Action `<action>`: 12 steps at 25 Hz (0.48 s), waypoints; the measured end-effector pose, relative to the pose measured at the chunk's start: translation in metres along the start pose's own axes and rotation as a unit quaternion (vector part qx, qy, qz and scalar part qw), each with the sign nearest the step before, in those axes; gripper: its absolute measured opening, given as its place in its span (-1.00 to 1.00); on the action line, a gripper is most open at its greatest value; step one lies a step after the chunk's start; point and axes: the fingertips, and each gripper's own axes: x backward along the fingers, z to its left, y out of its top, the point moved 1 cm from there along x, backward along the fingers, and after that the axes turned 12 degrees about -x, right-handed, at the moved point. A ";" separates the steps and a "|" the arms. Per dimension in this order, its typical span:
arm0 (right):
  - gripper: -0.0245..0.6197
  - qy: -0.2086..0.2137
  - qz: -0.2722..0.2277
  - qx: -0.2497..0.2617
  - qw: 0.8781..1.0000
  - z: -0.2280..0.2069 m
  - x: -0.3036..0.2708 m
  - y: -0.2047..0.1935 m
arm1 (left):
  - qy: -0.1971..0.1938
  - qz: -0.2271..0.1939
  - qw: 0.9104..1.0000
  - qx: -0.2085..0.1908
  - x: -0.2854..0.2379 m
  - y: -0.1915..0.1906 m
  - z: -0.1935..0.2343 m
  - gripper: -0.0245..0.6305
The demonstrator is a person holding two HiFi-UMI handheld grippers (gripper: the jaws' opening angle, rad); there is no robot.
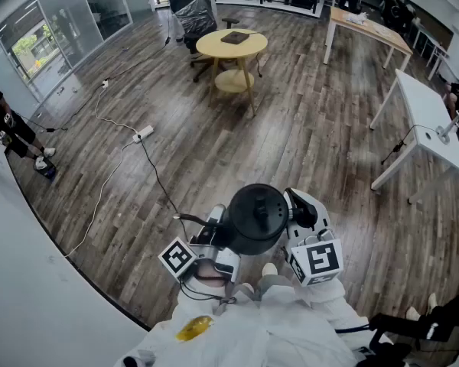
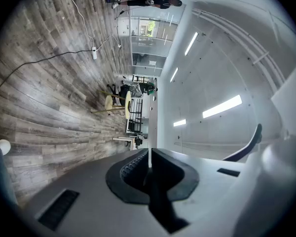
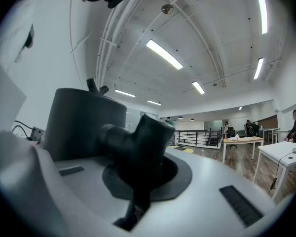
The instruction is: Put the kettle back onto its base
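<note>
Over wood floor (image 1: 291, 128), right tongs (image 3: 140, 154) clamp the kettle handle (image 3: 153, 127); left tongs (image 2: 148, 163) closed, empty.

An open-plan office: a round yellow table (image 1: 231, 44) on wood-plank floor (image 1: 306, 136), an office chair (image 1: 196, 17) just behind it, white desks (image 1: 432, 113) to its right, glass-walled rooms (image 1: 69, 14) to its left.

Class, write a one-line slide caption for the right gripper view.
Right gripper clamped on the black kettle by its handle.
</note>
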 end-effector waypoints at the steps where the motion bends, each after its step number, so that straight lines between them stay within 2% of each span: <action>1: -0.90 0.001 0.001 0.001 1.000 -0.002 -0.004 0.000 | -0.001 -0.001 1.000 0.002 -0.005 0.001 0.000 -0.87; 12: -0.90 0.013 -0.005 0.003 1.000 -0.044 -0.084 0.001 | -0.001 -0.014 1.000 -0.004 -0.083 0.033 0.017 -0.87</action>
